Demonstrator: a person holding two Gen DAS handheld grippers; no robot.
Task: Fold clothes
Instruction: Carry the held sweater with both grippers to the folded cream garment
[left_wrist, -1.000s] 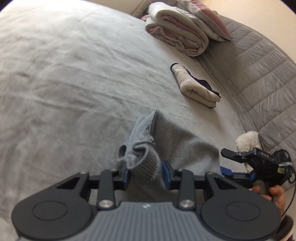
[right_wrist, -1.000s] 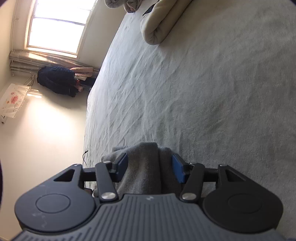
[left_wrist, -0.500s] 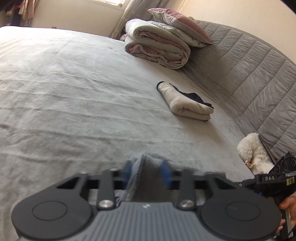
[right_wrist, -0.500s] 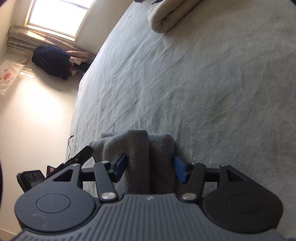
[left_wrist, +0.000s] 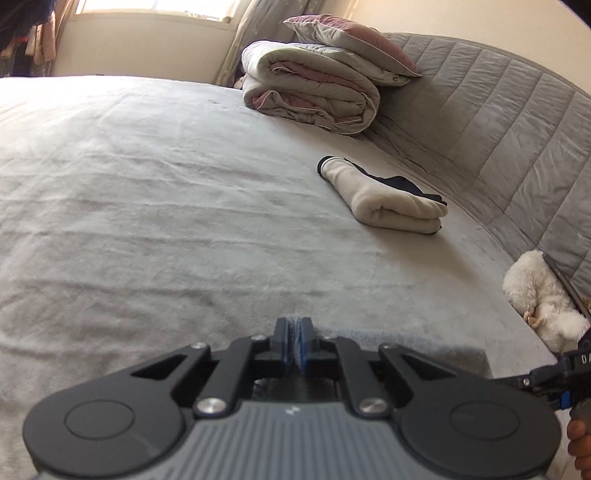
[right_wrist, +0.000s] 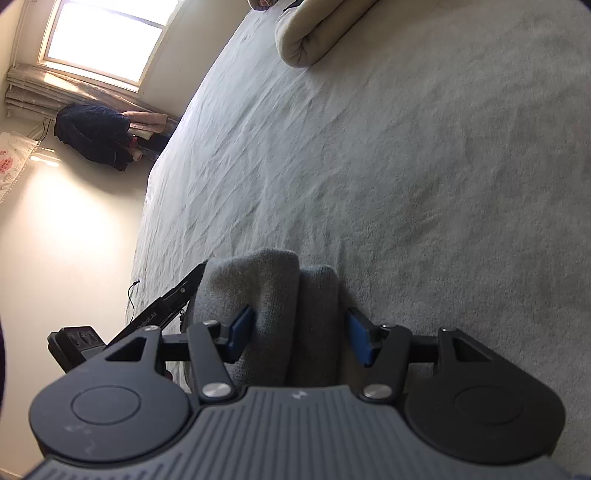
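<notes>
At lower centre, keep left gripper (left_wrist: 294, 341) pinched tight on grey garment (right_wrist: 273, 295); right gripper (right_wrist: 301, 334), half-open, straddling the fold unclamped.

Grey knit garment (right_wrist: 273, 295), bunched on bed

Bright window (right_wrist: 99, 40) glare, perhaps slight blur

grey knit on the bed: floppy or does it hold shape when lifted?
Likely floppy: the grey knit bunches into soft rolls between the right hand-held gripper pads. Probably light and grippy, not slippery: a thin pinch in the left hand-held gripper holds its ribbed edge.
</notes>
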